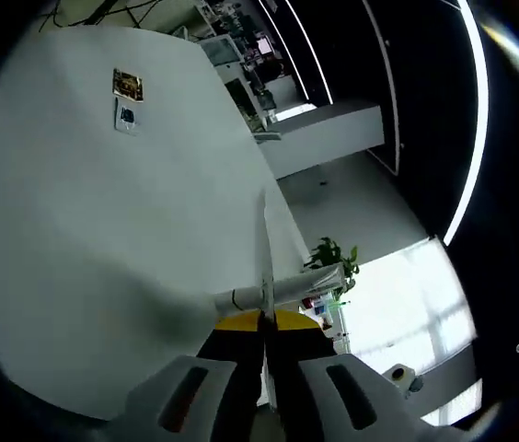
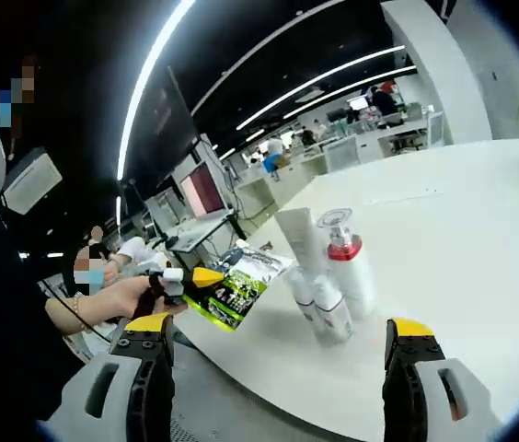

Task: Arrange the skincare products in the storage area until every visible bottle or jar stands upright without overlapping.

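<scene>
1. Right gripper: fingers spread wide, holding nothing.
2. Left gripper: fingers pinched on a flat green-and-black printed sachet at the white bench edge.
3. Beyond: white pump bottle with red collar, white squeeze tubes standing together.

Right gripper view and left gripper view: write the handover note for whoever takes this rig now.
Left hand-held gripper: shut on a thin sachet, held over the white table.
Right hand-held gripper: open, holding nothing.
Pump bottle and tall tube stand upright on the table; two smaller tubes crowd against them.
The sachet is seen face-on as a green pack at the table edge.
Left: place the sachet, space the cluster.
</scene>
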